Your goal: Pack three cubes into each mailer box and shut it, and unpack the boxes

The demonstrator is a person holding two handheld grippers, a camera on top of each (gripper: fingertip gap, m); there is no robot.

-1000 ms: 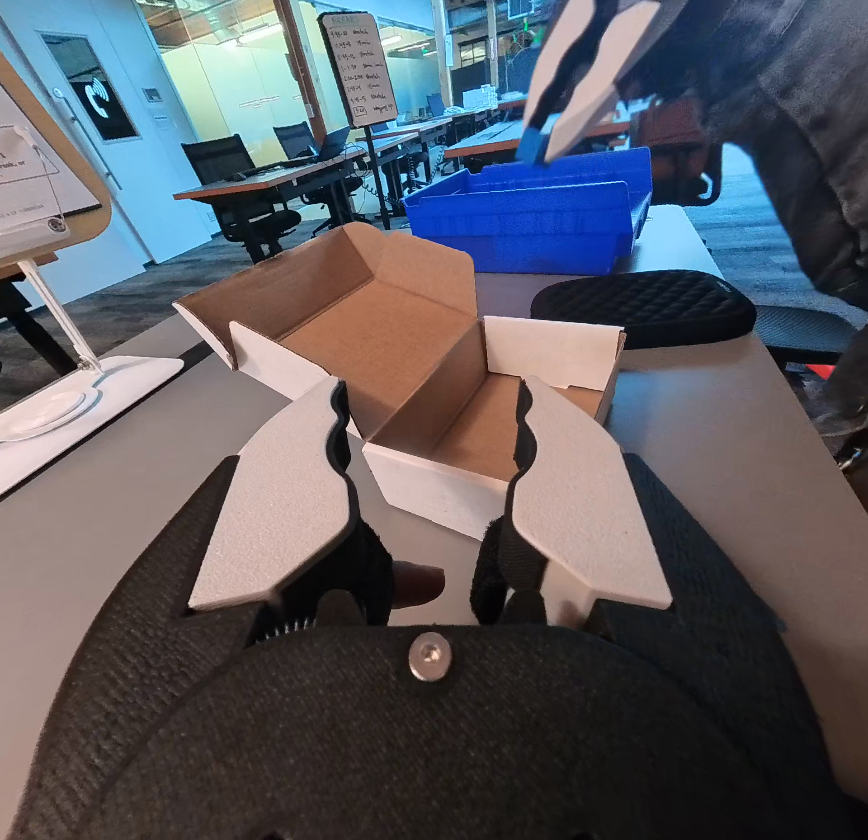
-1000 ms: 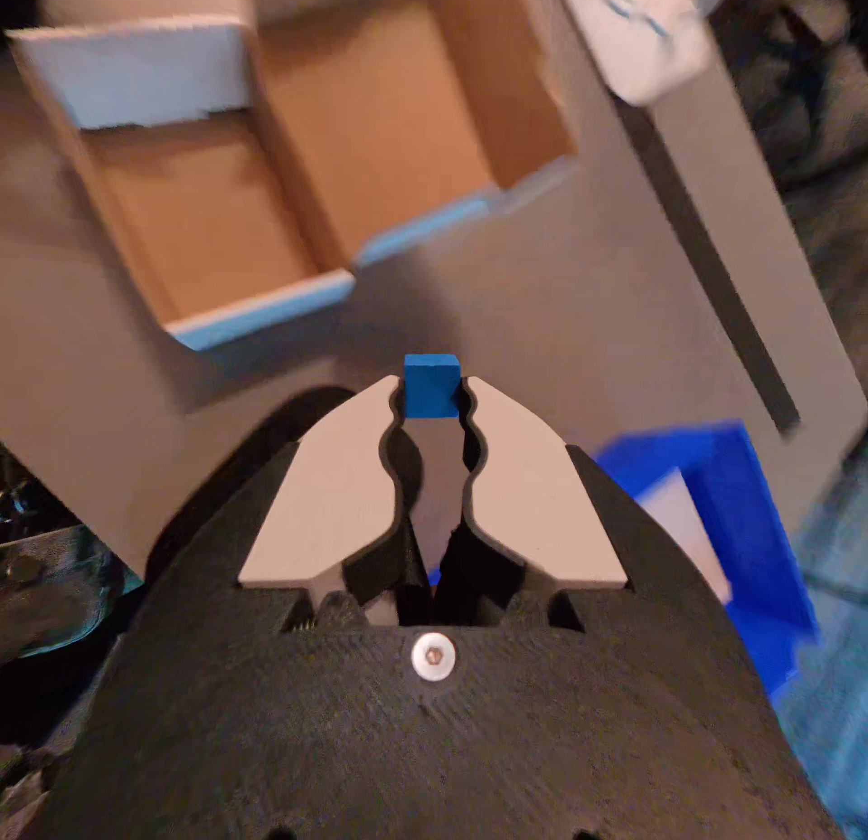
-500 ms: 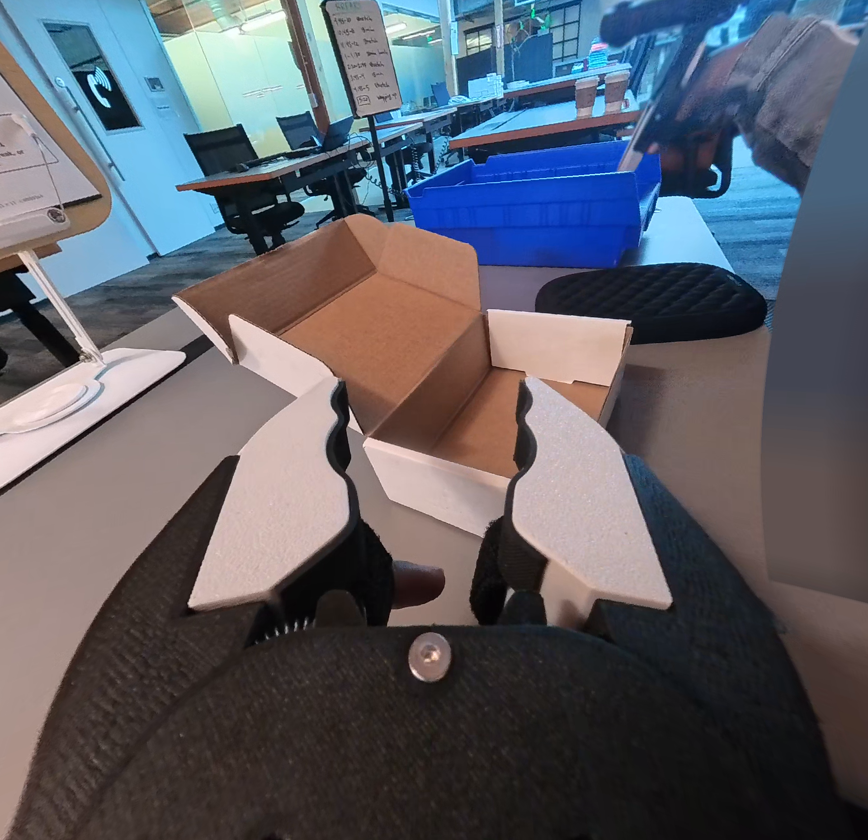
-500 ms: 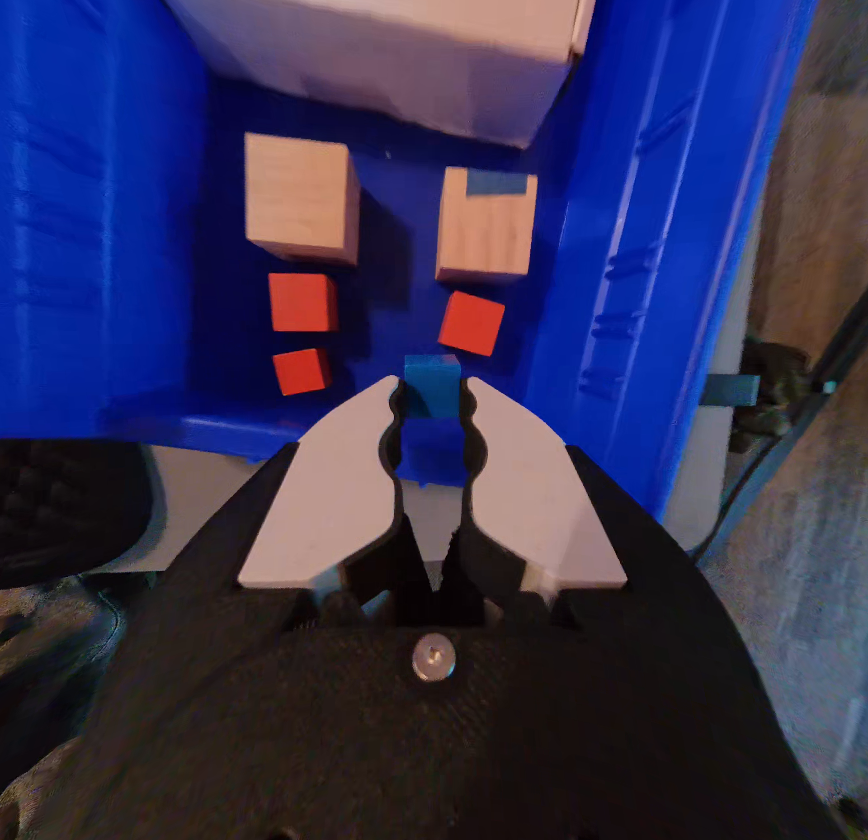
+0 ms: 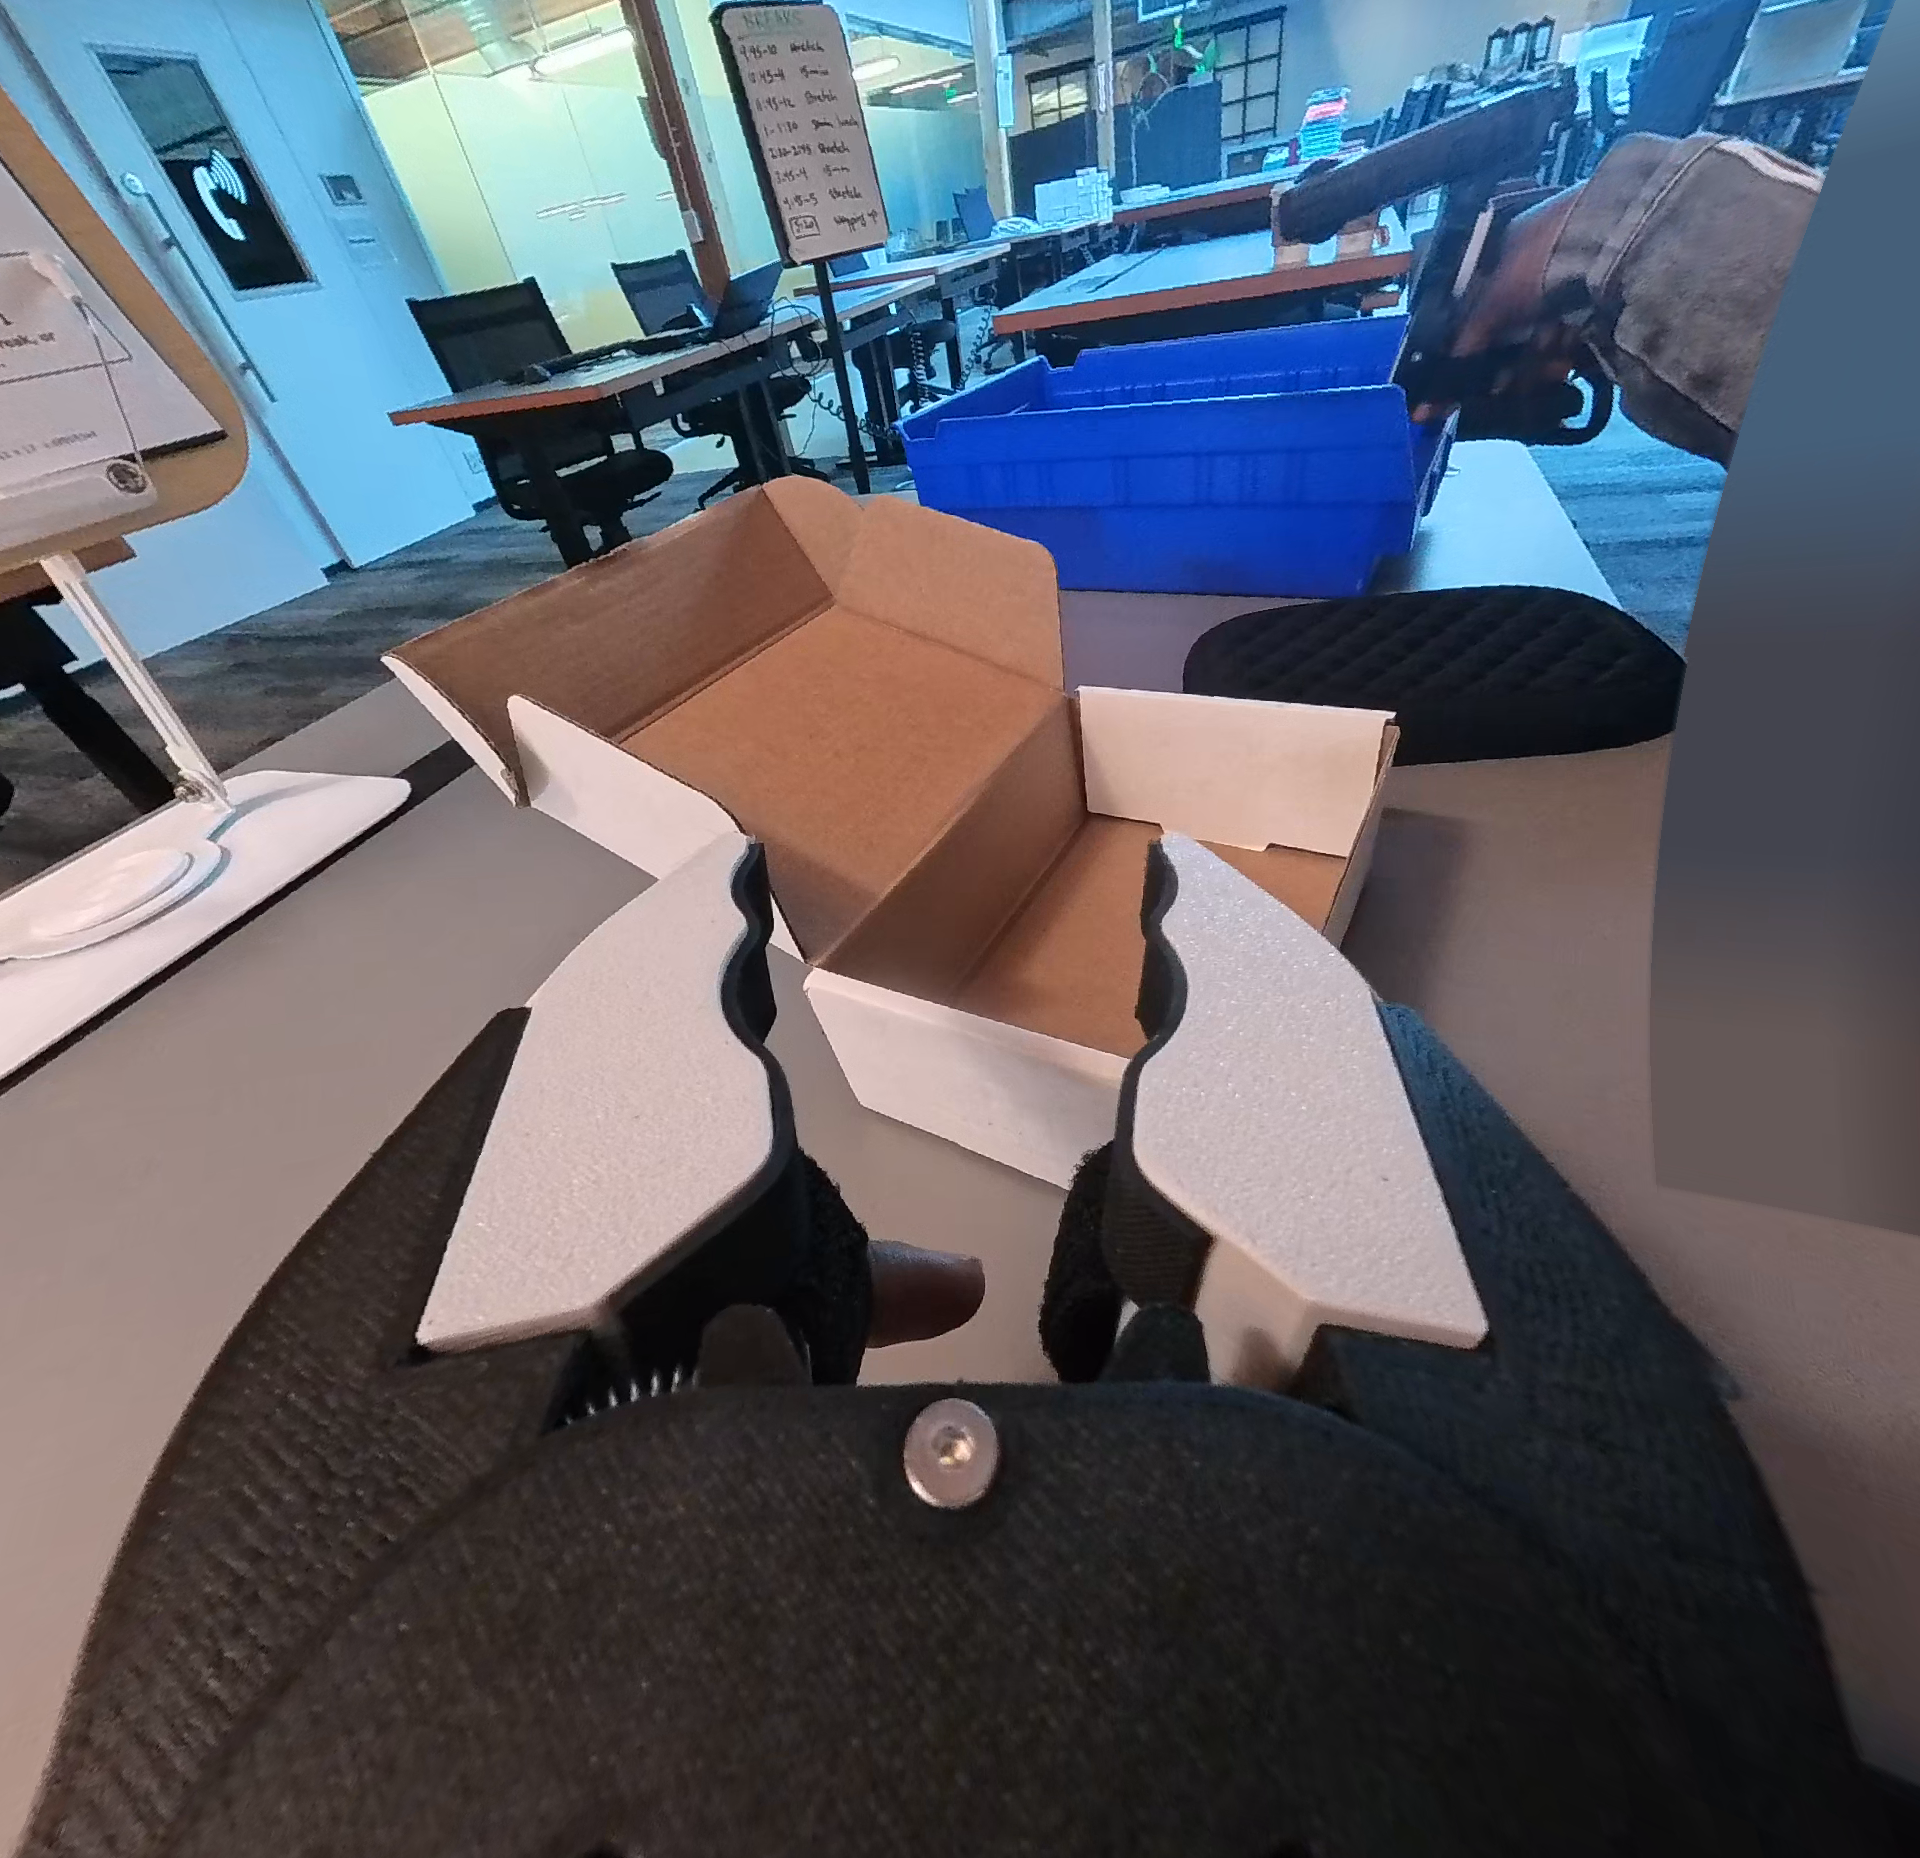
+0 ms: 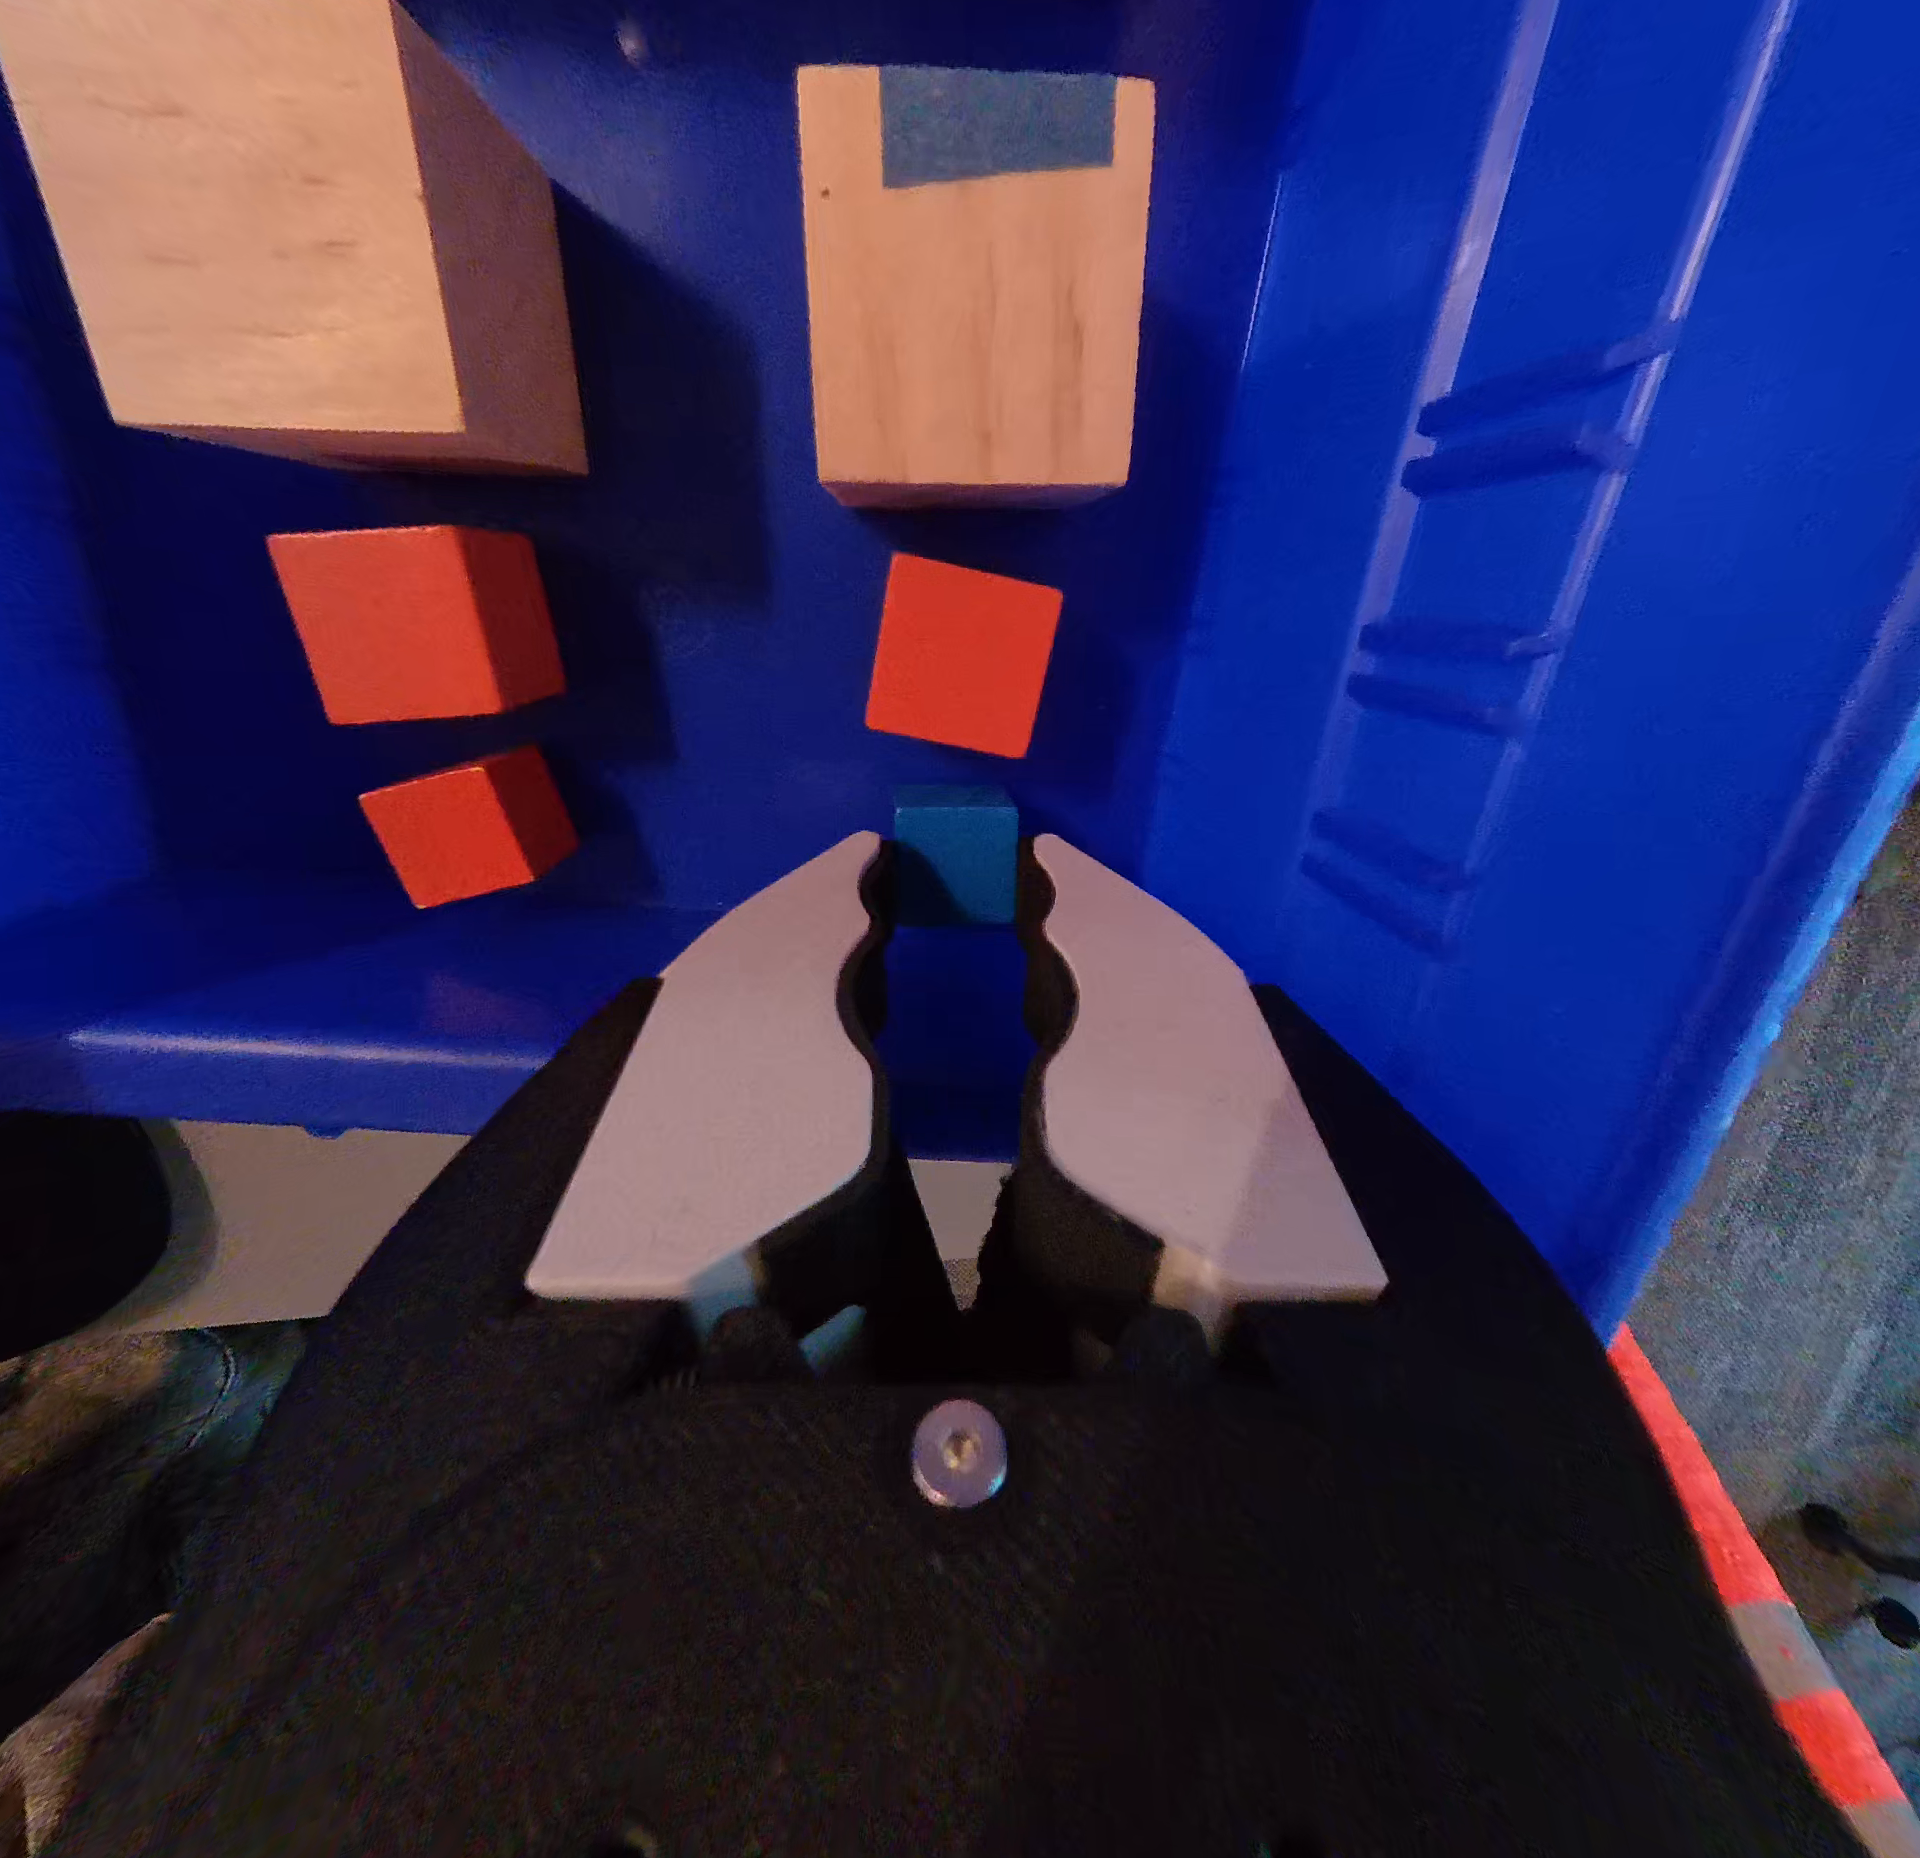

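Left gripper (image 5: 951,961), jaws spread wide and holding nothing, poised low over the grey table (image 5: 260,1060); the open mailer box (image 5: 935,821), lid folded back and interior bare, lies just ahead of its fingertips. Beyond the box, a black pad (image 5: 1434,665), then the blue bin (image 5: 1164,478). Right gripper (image 6: 956,858), pointing down into the blue bin (image 6: 1351,458), jaws narrowed on a small blue cube (image 6: 954,852) pinched at the tips. Ahead of it on the bin floor: three red cubes (image 6: 961,655), then two larger wooden cubes (image 6: 977,333).
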